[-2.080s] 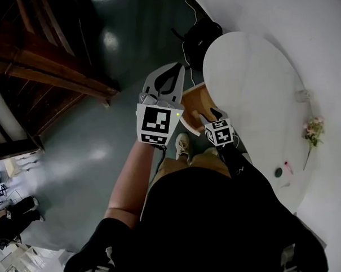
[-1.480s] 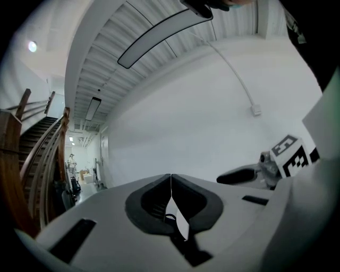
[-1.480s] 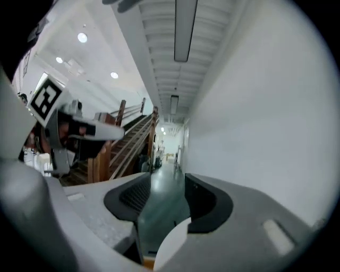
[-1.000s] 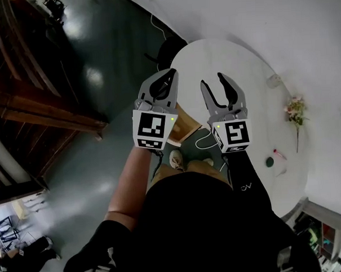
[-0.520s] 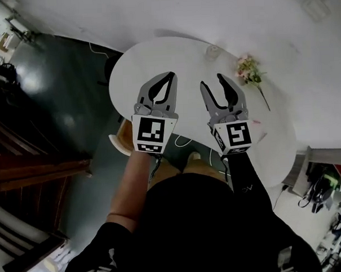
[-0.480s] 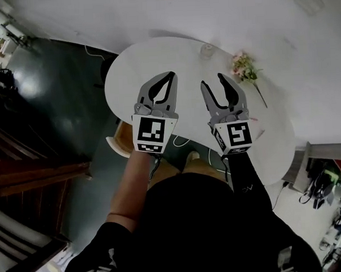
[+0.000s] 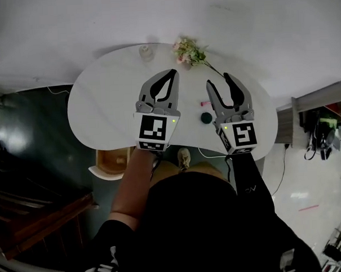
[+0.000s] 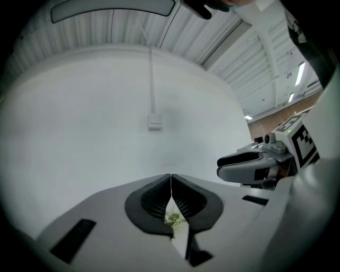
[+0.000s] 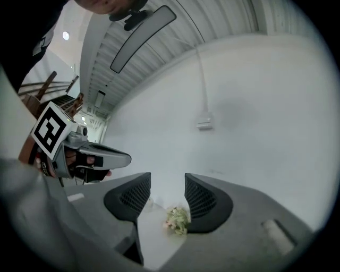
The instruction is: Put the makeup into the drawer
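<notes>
White kidney-shaped tabletop (image 7: 101, 107) lies well below both grippers, which are held level, probably ready for the approach. The left gripper (image 7: 170, 76) has its jaws pressed together on nothing. The right gripper (image 7: 220, 84) stands parted and empty. In the head view, a dark green round compact (image 7: 206, 118) and a small pink tube (image 7: 203, 104) rest on the table between them. The tube lies crosswise; its ends are too small to tell apart.

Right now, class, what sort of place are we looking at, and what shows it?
Probably a large indoor room, perhaps a studio: a white rounded table with flowers stands against a bare white wall on a glossy dark floor.
</notes>
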A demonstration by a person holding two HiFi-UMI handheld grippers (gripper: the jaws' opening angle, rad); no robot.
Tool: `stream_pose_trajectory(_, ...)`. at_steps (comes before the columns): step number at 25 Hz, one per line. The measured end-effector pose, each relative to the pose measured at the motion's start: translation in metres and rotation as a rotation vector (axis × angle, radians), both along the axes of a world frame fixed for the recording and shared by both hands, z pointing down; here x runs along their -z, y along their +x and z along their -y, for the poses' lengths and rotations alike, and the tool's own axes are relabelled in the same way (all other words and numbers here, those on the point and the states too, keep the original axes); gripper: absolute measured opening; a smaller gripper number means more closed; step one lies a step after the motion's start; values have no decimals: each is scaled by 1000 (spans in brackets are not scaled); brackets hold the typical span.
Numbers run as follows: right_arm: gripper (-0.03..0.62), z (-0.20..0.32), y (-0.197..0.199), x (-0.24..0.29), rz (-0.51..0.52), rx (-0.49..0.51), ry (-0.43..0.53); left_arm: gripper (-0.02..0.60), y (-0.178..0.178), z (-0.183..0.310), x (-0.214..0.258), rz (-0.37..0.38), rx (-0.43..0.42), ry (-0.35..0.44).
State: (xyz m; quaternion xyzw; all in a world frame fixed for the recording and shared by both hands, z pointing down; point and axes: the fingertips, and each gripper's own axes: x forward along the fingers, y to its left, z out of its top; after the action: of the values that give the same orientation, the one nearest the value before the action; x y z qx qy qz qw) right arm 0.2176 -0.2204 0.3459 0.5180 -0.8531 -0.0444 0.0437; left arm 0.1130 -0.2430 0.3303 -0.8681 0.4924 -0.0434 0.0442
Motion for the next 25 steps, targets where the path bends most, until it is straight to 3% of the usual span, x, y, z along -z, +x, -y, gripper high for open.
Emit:
stream_pose_trajectory(8,198,-1,41,-12,0,-77,-18,9,53,6,-17,14,-95,-33)
stream_pose_trajectory(10,198,2,34,-20,-6,-7,-47,9,56,8,-18,12,-99,-39)
stream_pose_trajectory(12,198,6,21,-44,-46,128,-139,9,59,8,-19,15,-103,-41)
stream_pose_trajectory(18,198,18,21,-143,-399,354,-414,9,58,3,-28,28,-96,-64)
stream_pose_trajectory(23,198,18,27,-222,-821,585,-497,9,55,-5,-35,75,-102,-68)
stream_pose_trajectory(25,198,19,34,-250,-920,650,-548,9,52,-8,-40,75,-92,-86)
